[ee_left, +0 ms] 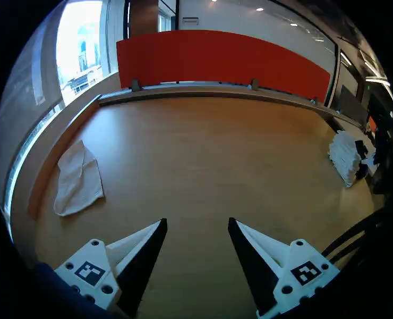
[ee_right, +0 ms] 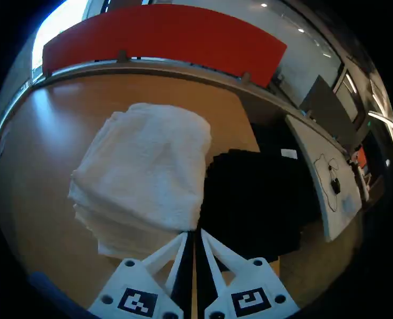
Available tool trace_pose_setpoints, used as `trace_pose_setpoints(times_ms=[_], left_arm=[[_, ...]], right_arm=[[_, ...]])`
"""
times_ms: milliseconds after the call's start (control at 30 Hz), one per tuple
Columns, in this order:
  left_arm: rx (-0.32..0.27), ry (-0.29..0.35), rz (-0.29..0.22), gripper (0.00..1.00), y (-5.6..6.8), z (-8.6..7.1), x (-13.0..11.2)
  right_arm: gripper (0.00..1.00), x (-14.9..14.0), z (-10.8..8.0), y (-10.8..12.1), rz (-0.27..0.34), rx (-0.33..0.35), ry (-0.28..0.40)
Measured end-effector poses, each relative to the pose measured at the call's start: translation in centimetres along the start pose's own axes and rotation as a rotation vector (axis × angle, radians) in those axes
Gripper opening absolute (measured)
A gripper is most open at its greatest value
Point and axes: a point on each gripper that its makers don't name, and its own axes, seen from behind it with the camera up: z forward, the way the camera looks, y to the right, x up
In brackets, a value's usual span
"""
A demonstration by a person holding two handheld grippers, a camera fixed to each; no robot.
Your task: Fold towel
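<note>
In the left gripper view a single white towel [ee_left: 79,178] lies loosely folded on the wooden table [ee_left: 207,154] at the far left. My left gripper [ee_left: 197,226] hovers open over bare wood with nothing between its fingers. A stack of folded white towels [ee_left: 345,155] sits at the table's right edge. In the right gripper view that same white stack [ee_right: 143,165] is close in front. My right gripper [ee_right: 194,234] is shut, its tips at the stack's near right corner. I cannot make out any cloth pinched between the fingers.
A pile of black cloth [ee_right: 249,202] lies right of the white stack. A red partition [ee_left: 223,58] runs along the table's far edge, with a window [ee_left: 79,48] at the left. A grey desk [ee_right: 329,181] with a cable and a mouse stands beyond the table's right edge.
</note>
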Motion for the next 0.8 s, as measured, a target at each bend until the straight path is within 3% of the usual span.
trace_pose_setpoints(times_ms=[300, 667, 800], left_arm=[[0.003, -0.001, 0.002, 0.85, 0.0, 0.0, 0.0], [-0.005, 0.002, 0.007, 0.85, 0.3, 0.2, 0.3], [-0.007, 0.003, 0.006, 0.85, 0.3, 0.2, 0.4]], right_arm=[[0.04, 0.0, 0.3, 0.1, 0.019, -0.008, 0.008], [0.13, -0.3, -0.6, 0.1, 0.021, -0.014, 0.018], [0.21, -0.5, -0.9, 0.1, 0.024, -0.015, 0.02]])
